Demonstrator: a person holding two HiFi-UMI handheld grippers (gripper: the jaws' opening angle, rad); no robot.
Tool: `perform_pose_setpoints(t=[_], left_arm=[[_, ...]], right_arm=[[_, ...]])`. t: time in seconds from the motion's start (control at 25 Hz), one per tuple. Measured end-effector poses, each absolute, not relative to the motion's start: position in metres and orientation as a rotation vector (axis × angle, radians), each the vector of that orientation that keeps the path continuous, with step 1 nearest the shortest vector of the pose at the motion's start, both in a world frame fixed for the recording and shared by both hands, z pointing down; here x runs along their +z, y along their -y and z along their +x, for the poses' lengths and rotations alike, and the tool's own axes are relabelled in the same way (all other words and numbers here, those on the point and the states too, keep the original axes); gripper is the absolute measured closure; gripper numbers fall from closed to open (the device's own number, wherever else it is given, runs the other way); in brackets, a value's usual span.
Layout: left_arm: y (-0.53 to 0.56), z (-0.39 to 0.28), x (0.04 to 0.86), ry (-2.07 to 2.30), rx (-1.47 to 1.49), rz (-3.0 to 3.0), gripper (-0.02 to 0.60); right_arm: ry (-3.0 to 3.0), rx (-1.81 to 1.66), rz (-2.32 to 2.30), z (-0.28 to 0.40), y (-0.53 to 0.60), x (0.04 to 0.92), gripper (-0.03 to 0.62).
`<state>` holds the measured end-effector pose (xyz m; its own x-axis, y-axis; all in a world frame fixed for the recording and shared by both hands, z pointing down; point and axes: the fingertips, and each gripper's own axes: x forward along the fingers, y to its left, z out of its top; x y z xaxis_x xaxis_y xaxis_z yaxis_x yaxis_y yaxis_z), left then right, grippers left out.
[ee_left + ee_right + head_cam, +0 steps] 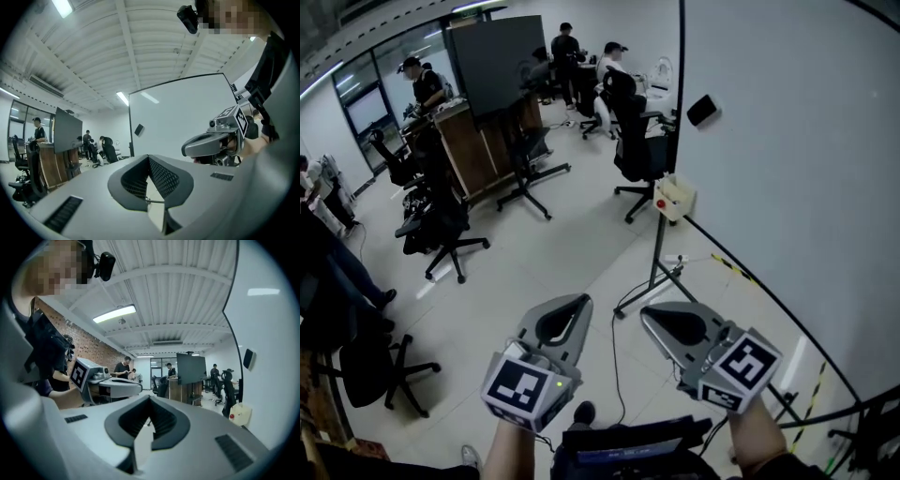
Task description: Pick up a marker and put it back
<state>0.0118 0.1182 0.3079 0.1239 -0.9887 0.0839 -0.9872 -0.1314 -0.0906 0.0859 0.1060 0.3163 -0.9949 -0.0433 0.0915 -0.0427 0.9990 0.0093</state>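
No marker shows in any view. My left gripper (pixel 583 299) and my right gripper (pixel 645 311) are held side by side at waist height over the floor, in front of a large whiteboard (pixel 787 187). Both are shut, tips meeting, with nothing between the jaws. In the left gripper view the left gripper (pixel 148 157) points up at the board and ceiling, and the right gripper (pixel 186 149) shows beside it. In the right gripper view the right gripper (pixel 150 396) points across the office, with the left gripper (pixel 138 386) off to its left.
A black eraser (pixel 703 110) sticks high on the whiteboard. A white box with a red button (pixel 673 198) hangs on the board's stand (pixel 656 267), and a cable (pixel 614 356) trails on the floor. Office chairs (pixel 441 225), a wooden counter (pixel 469 145) and several people fill the room beyond.
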Motion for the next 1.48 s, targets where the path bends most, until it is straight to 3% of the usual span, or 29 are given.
perform_pose_setpoints(t=[0.4,0.76,1.48], left_arm=[[-0.159,0.058,0.305,-2.117,-0.274,-2.305,0.583],[-0.173,0.050,0.310,-2.110,-0.326,-2.328,0.583],[-0.293,-0.114,0.330,-2.148,-0.150,-2.353,0.583]], right_arm=[[3.061,0.045,-0.019,0.127,-0.144,0.314,0.583],[3.051,0.107,0.018,0.120,-0.153,0.323,0.583],[3.017,0.042,0.057,-0.037,-0.272,0.333,0.583]])
